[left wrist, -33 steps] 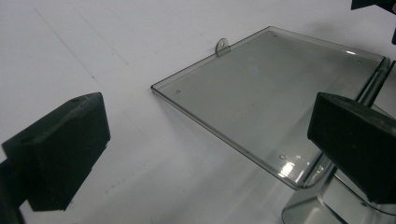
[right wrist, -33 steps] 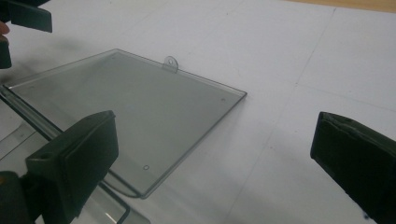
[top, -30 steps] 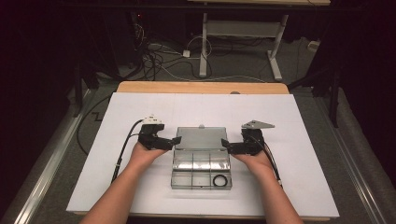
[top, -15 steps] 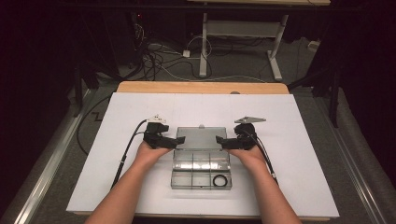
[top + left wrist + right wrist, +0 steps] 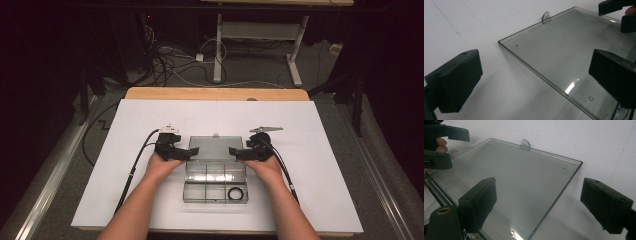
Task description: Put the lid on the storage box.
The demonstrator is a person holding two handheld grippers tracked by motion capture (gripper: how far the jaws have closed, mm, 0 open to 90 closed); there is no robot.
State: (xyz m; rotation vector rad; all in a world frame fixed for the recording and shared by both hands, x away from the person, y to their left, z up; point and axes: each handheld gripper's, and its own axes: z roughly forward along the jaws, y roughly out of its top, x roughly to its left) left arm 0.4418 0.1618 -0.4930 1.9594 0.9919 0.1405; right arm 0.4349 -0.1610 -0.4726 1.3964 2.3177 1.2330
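Clear plastic compartment box (image 5: 215, 182) sits open on the white desk (image 5: 325, 150), near the person's edge, roughly centred. Its lid (image 5: 216, 148) is swung back flat on the desk on the far side, small hang tab (image 5: 216, 135) at its far edge. A black ring (image 5: 236, 193) lies in the near-right compartment; contents of the other compartments can't be made out.

Left hand-held gripper (image 5: 192, 151) is at the lid's left edge, cable trailing off toward the near-left. In the left gripper view its jaws stand wide apart, straddling the lid edge (image 5: 534, 67): one jaw over bare desk, the other over the lid. Pads aren't pressing on anything, so it's open.

Right hand-held gripper (image 5: 234, 151) mirrors it at the lid's right edge, grey three-cornered plate (image 5: 265, 129) on top. In the right gripper view the jaws straddle the right edge (image 5: 554, 202), one over the lid, one over the desk. The jaws have just been closing a bit but still have a clear gap, with only the lid edge between them and no pad contact visible. Open as well.

Each gripper view also catches the other hand-held gripper at the opposite side of the lid, with a fingertip (image 5: 439, 143) showing beside it.
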